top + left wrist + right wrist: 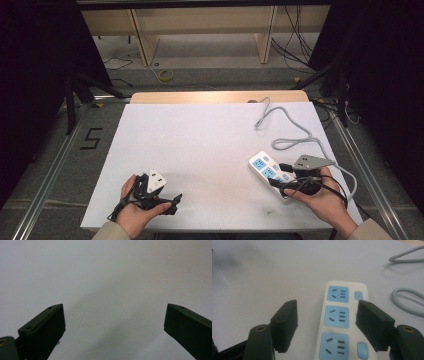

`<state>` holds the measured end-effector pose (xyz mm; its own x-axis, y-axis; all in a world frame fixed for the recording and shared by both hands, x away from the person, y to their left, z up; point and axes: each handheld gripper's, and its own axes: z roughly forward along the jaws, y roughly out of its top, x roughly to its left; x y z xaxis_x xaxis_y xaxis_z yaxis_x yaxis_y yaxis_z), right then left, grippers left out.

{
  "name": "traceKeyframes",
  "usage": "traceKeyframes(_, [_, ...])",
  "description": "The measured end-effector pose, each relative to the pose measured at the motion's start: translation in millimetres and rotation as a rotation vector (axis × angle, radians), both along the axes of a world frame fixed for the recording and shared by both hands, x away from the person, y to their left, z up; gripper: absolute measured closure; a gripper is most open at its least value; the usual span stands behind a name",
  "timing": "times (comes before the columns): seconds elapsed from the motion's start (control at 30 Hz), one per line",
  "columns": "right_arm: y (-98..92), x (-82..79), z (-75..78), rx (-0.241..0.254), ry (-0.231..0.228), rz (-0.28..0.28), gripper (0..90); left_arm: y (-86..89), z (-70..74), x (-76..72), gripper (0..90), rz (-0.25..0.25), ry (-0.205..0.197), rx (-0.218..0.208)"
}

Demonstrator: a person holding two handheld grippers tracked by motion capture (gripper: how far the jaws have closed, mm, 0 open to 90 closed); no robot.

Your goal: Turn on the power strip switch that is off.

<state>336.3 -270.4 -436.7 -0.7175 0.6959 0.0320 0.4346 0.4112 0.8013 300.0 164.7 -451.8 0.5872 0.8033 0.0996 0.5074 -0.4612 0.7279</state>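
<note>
Right gripper (327, 323) with fingers spread above the white power strip (344, 315), which lies near the counter's (200, 145) right edge; left gripper (113, 322), fingers spread, over bare counter

Left gripper (113, 322) agape, right gripper (327, 326) agape

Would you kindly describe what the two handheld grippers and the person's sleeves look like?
Both are black two-jaw tools. The left gripper carries a white three-cornered plate, the right gripper a grey one, and thin black cables loop from each body. In the gripper views the jaws are blocky matte-black pads with small screw holes and brass-coloured pivots. The sleeves are beige.
</note>
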Motion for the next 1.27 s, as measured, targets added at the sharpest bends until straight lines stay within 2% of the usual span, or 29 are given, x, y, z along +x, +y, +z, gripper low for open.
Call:
traceKeyframes(0.3, [-8.2,-10.7,-2.3,0.024,-0.023,0.006,32.0,1.3,0.7,-3.9,3.2,0.002,-0.006,-0.008])
traceKeyframes(0.83, [-20.3,-27.8,-5.1,0.036,-0.027,-0.004,30.9,2.3,0.9,-9.0,3.3,-0.004,-0.002,-0.015])
traceKeyframes(1.27, [-22.6,-28.7,-5.2,0.048,-0.033,-0.013,30.7,0.2,-0.3,-7.3,3.3,-0.008,-0.002,-0.017])
